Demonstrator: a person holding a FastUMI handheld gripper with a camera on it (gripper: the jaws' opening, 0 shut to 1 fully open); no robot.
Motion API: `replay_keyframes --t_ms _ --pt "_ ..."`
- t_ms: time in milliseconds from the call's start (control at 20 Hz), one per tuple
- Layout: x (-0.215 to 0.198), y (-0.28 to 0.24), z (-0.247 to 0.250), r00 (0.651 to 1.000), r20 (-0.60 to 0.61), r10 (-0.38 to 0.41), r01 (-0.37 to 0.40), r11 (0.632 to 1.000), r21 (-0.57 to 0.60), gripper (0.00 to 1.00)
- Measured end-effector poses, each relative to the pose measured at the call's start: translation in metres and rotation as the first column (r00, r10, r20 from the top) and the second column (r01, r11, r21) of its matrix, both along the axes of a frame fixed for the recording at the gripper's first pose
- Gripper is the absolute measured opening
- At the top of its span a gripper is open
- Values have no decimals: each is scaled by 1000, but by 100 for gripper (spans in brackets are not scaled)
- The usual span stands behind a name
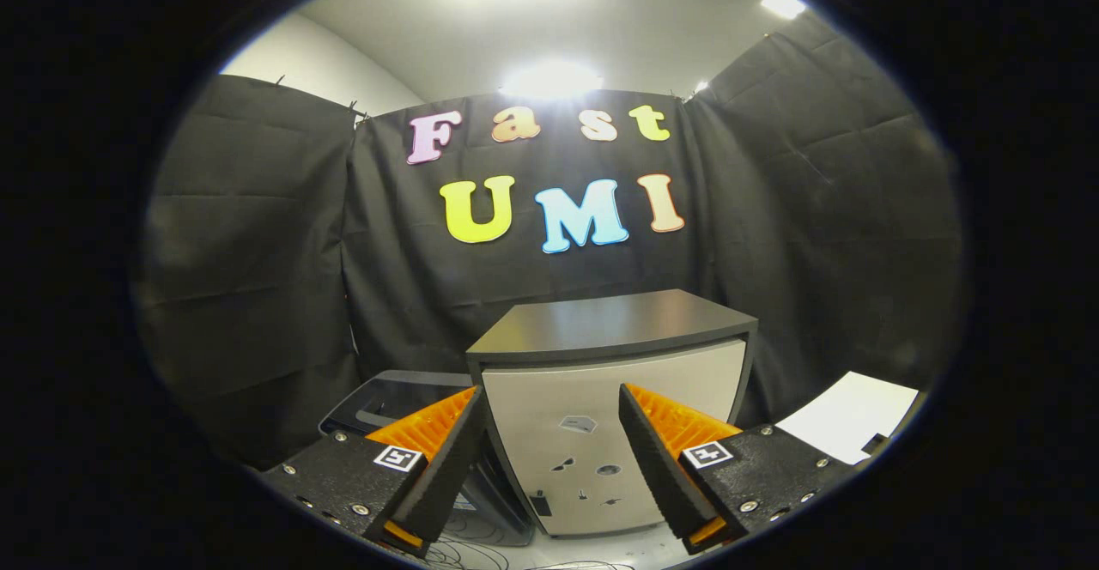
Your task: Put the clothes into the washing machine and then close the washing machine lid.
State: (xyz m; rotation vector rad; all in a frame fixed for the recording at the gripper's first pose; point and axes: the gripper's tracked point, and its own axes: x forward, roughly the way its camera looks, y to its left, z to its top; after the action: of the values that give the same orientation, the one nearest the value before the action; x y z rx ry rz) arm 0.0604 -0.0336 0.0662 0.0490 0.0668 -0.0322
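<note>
**Washing machine dead ahead, lid down, gripper empty**

The washing machine [601, 433] is the largest item before you. It stands directly ahead of the gripper [549, 458], beyond the fingertips, with one corner turned toward you. Its dark lid [610, 325] lies flat across the top, so it reads as closed. The pale front panel [592, 458] fills the gap between the fingers.

To the left of the machine, partly behind the left finger, sits a dark tray-like object [386, 398]; what it is cannot be determined. To the right lies a white sheet [846, 428] on the work surface.

The fingers are spread wide apart and grip nothing.

No clothes can be identified from here. Judged from this position, locate the garment first, then raise the lid. The lid sits above the line of the fingers, so you will probably have to lift the gripper to reach its front edge.
</note>
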Motion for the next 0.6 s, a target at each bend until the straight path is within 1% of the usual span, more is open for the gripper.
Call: replay_keyframes --t_ms 600 --pt "-4 5 12 999 29 15 -15 1000 -2 95"
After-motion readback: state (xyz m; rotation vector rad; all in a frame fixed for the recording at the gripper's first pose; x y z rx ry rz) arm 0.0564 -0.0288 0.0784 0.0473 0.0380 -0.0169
